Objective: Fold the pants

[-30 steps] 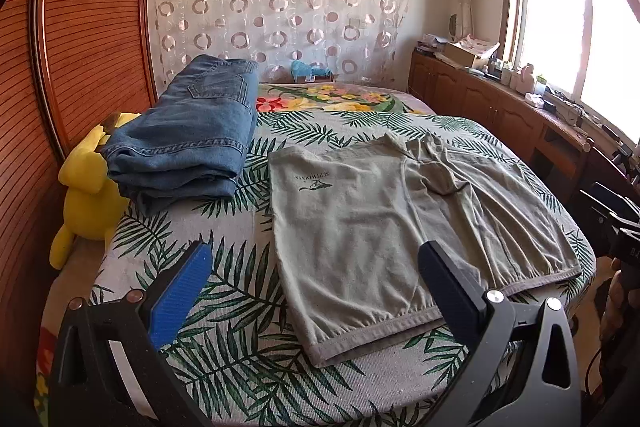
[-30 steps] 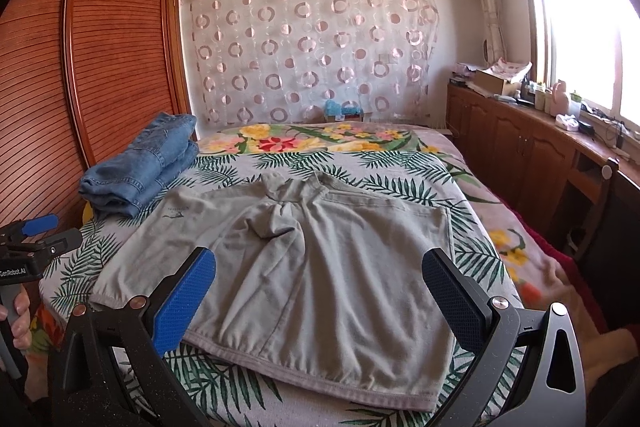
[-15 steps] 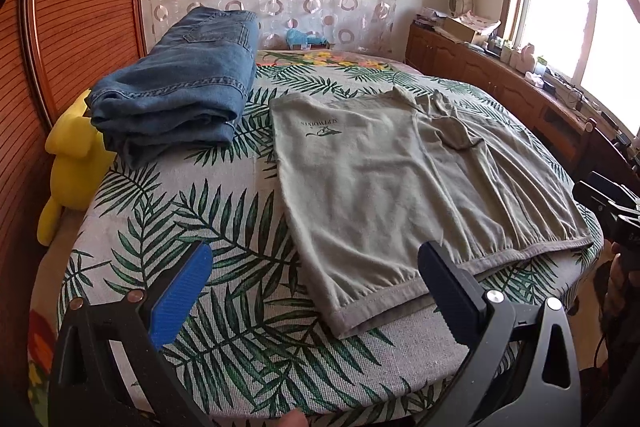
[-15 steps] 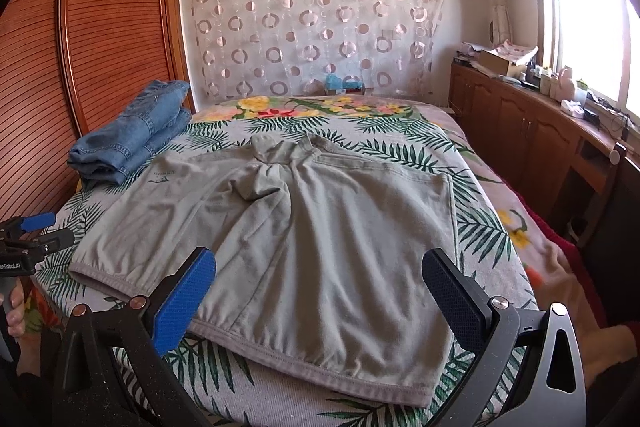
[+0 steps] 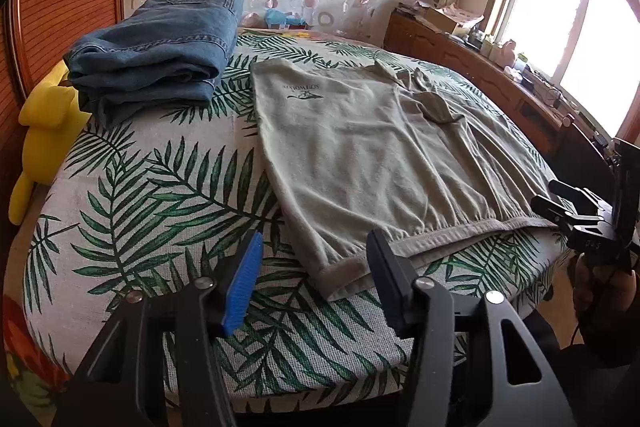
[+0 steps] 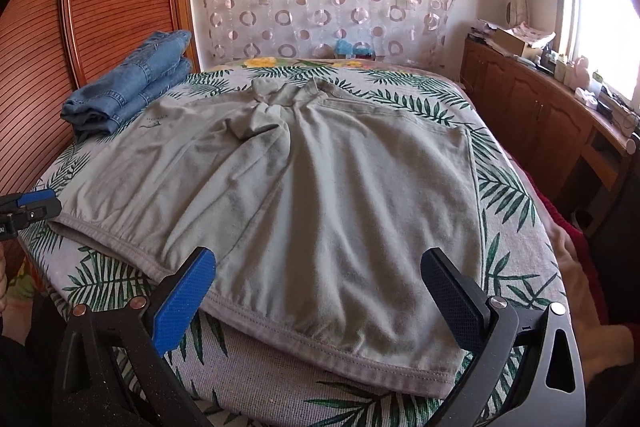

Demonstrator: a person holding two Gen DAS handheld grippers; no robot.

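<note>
Though soft and limp, likely light; pants [image 6: 320, 195] best pinched at waistband corners; left gripper [image 5: 314, 267] and right gripper [image 6: 320, 291] both gaping, empty.

print on grey pants [image 5: 302, 91] too small to read.

your left gripper [image 5: 314, 281] sits low at six o'clock, jaws parted though fairly narrow; your right gripper [image 6: 318, 297] sits at six o'clock too, jaws spread wide; neither pair of fingers clasps anything.
</note>
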